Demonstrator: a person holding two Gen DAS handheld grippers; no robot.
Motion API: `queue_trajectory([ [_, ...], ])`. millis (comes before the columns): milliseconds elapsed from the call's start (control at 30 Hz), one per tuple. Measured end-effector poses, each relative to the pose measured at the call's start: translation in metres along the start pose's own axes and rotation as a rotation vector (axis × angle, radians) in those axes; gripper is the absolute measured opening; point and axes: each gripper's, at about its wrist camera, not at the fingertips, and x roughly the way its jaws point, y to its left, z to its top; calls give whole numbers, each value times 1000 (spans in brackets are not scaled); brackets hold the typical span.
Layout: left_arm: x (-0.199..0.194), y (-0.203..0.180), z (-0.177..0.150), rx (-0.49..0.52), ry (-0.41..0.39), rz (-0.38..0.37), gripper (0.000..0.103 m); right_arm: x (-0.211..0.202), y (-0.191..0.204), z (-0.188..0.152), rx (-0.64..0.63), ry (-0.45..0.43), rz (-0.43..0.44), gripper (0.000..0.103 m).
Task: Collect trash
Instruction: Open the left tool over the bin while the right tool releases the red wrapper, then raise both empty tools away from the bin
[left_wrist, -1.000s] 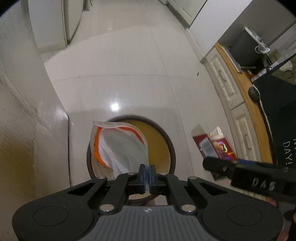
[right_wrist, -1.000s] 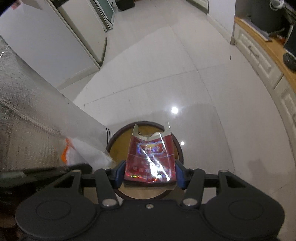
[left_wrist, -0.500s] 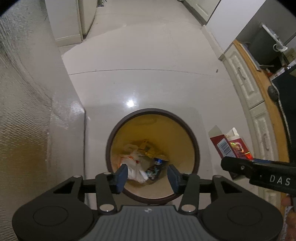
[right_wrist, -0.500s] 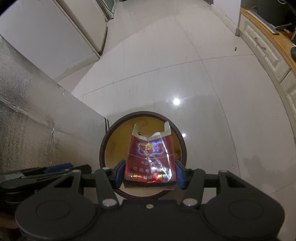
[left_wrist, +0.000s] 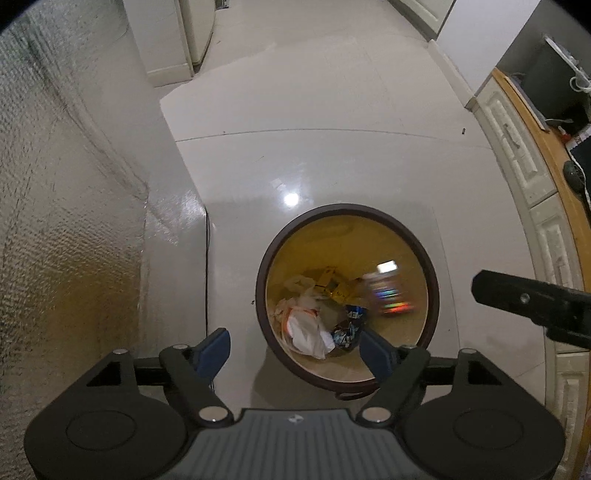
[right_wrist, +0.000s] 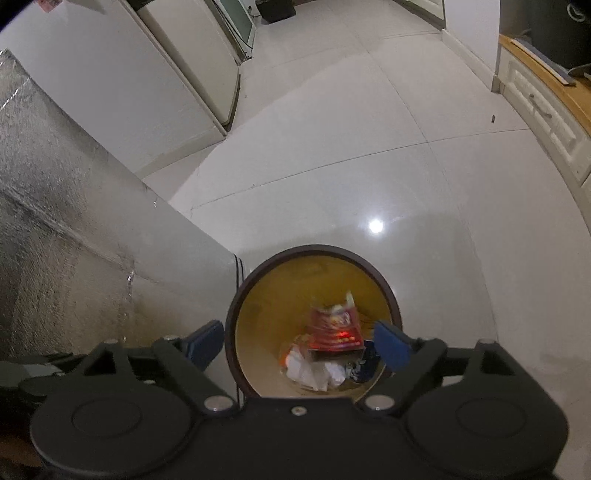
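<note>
While both tongs open, red packet (right_wrist: 335, 328) falls into bin (right_wrist: 236, 332).

One bin, two grippers, a handful of trash

One round trash bin (left_wrist: 260, 291) on the floor. Inside it: one red carton (right_wrist: 335, 328), blurred; one white-and-orange plastic bag (left_wrist: 304, 328); one dark blue wrapper (left_wrist: 349, 326); some yellowish scraps (left_wrist: 332, 282), too jumbled to count. Two grippers: left gripper (left_wrist: 295, 350), right gripper (right_wrist: 297, 343).

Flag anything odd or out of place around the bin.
Nothing spilled. The red packet looks blurred because it is dropping inside the bin, free of the opening right gripper. The white bag lies inside.
</note>
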Motion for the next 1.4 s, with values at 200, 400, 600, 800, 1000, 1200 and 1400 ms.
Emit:
queue_trajectory([
  [200, -4, -1, -2, -3, 4, 6, 86, 2, -4, -4, -29, 58, -39, 97],
  [400, -8, 1, -6, -13, 9, 20, 96, -4, -4, -11, -59, 81, -62, 101],
  [600, -16, -1, -9, -12, 12, 16, 101, -14, -5, -12, -72, 80, -105, 103],
  [800, -26, 0, -11, -16, 12, 22, 103, -28, -5, -12, -76, 68, -116, 103],
  [1000, -41, -1, -14, -20, -3, 23, 103, -42, -4, -12, -81, 68, -140, 103],
  [1200, -63, 0, -18, -20, -39, 35, 103, -60, -6, -14, -68, 43, -147, 103],
  [1400, -87, -4, -25, 0, -81, 38, 103, -82, -1, -19, -68, 5, -147, 103],
])
